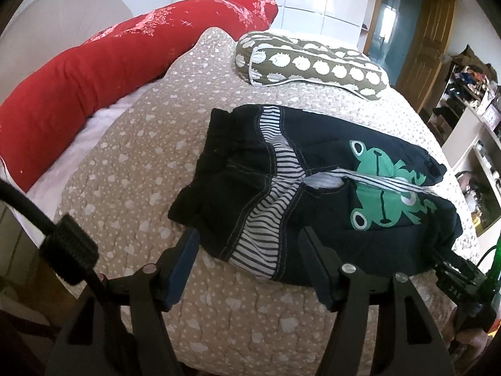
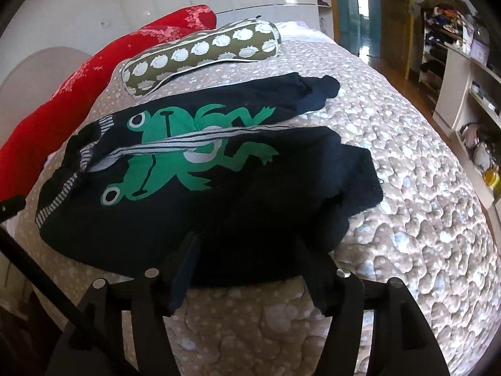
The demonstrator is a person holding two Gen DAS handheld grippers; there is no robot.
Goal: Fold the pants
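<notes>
Pants [image 1: 328,188] with the green frog print [image 2: 175,153] lie flat on the dotted quilt [image 1: 131,163], legs side by side, so I judge the lengthwise fold is the step in hand, not yet made. My left gripper [image 1: 247,250] stands open at the striped waistband [image 1: 269,216] on the pants' near edge, holding nothing. My right gripper [image 2: 247,250] also gapes, empty, over the same near edge further toward the cuffs; next both must pinch that edge and carry it across.
</notes>
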